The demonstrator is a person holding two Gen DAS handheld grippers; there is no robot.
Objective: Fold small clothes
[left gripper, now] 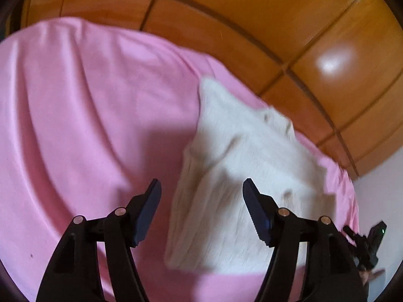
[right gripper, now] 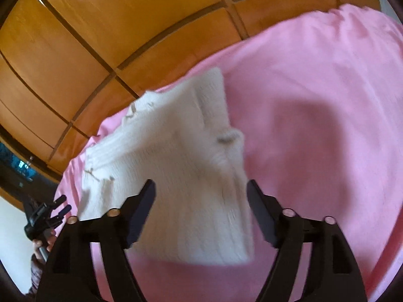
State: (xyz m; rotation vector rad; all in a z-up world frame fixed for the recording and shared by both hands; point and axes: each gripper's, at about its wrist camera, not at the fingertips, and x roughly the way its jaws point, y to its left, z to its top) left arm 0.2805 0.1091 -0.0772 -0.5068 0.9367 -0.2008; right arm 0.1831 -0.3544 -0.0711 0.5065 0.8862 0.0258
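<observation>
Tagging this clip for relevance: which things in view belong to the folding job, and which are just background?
Job:
white knitted garment, lying on the sheet
left gripper, open
right gripper, open

Background:
pink sheet
wooden wardrobe doors

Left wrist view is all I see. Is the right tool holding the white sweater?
Observer: No. The right tool is open, and the white knit sweater lies on the pink sheet under it.
Operator: Anything left of the sweater there?
Observer: A dark screen with a blue glow, below the wooden wardrobe.
Operator: What holds my tool?
Observer: A hand grips the handle of the left tool.
</observation>
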